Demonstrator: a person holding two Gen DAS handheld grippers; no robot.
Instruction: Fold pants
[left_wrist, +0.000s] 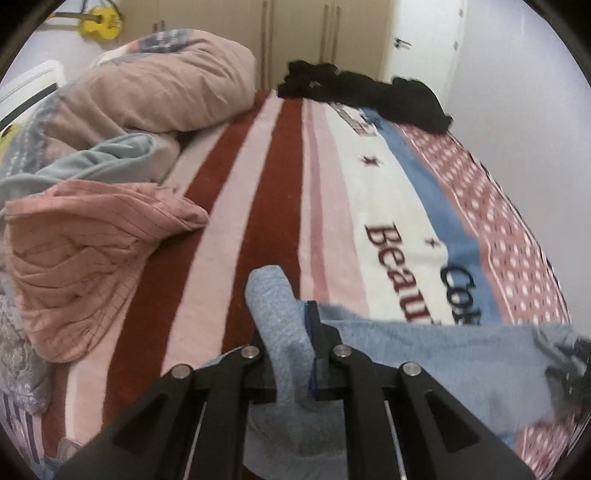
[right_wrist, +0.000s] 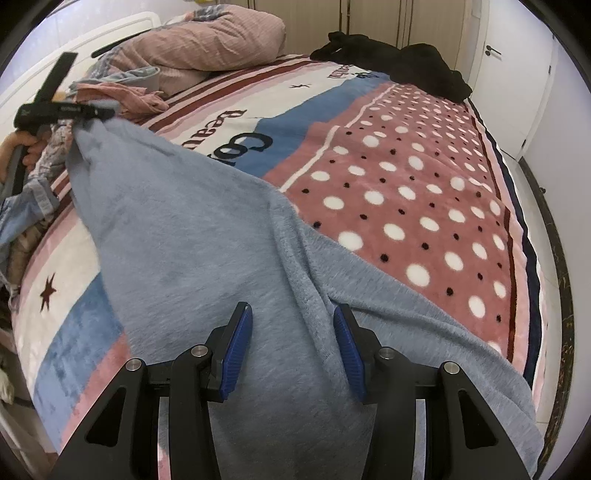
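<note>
While the bed blanket (right_wrist: 406, 177) shows bare polka-dot area to the right and far side, its left side is crowded: pink garment (left_wrist: 85, 251), grey-green cloth (left_wrist: 96, 158), pink pillow (left_wrist: 155, 85). Black clothes (left_wrist: 369, 92) lie at far end. Pants (right_wrist: 207, 229), grey-blue, lie across blanket, one end raised at left. L gripper (left_wrist: 291, 354): clamped on a bunched pants fold, held above blanket. R gripper (right_wrist: 291, 350): fingers (right_wrist: 236, 350) apart, over pants fabric w/o gripping; contact unclear.
</note>
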